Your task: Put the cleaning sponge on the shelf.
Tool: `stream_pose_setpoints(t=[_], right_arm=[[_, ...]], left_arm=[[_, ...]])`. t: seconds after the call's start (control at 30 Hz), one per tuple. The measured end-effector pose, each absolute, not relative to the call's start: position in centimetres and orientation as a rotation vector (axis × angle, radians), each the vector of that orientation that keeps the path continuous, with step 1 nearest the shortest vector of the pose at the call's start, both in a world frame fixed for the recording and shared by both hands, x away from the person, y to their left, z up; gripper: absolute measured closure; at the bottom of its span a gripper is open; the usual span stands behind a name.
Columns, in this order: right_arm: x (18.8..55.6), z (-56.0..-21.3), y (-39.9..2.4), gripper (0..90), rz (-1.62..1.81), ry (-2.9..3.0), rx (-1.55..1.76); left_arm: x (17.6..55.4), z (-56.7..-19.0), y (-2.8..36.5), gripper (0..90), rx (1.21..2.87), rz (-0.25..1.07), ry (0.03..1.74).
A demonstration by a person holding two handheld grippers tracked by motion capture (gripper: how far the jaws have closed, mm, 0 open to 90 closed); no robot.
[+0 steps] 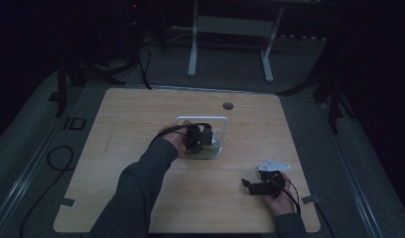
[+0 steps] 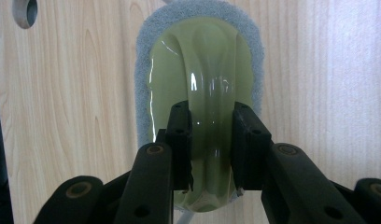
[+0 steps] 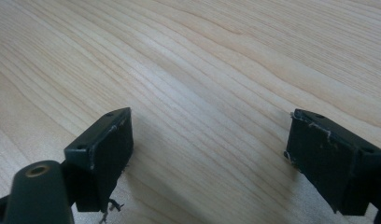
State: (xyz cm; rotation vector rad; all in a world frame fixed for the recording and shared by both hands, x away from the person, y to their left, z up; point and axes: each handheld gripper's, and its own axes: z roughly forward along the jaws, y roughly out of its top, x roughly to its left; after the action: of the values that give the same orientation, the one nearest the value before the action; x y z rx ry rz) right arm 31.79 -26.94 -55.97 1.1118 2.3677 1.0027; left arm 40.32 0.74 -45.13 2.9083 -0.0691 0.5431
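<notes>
1. Nearest to me, my right claw rests low over the front right part of the desk. In the right gripper view its jaws stand wide apart with bare wood grain between them. I judge it best kept parked there, out of the way of the working hand.

2. Farther in, near the middle of the desk, my left claw is clamped on the raised green handle of the scrubber. The pads press both flanks of the ridge and nothing else is between them. The grip sits toward the near end of the handle, so I watch for the far end tipping.

3. The scrubber's grey foam edge rings the green body. In the left gripper view it seems to face flat against the wood behind it. I cannot tell whether it touches.

4. In the high view the left claw and the scrubber sit at the white wire rack, over its base. Whether the scrubber rests in that rack is too dark to tell.

5. To do this step well, I keep the squeeze steady, move slowly, and keep clear of the rack's upright frame beyond.
</notes>
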Motion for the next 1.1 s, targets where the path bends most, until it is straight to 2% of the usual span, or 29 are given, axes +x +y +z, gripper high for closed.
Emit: stream_pose_setpoints(t=[0.83,1.1], right_arm=[[31.8,-56.0,-27.0,14.3,1.002,2.369,1.11],[31.8,-56.0,-26.9,14.3,1.003,2.368,1.111]], left_arm=[[41.3,-46.3,0.0,70.7,2.918,0.628,-0.007],[41.2,-46.2,-0.1,60.1,2.884,0.683,0.075]])
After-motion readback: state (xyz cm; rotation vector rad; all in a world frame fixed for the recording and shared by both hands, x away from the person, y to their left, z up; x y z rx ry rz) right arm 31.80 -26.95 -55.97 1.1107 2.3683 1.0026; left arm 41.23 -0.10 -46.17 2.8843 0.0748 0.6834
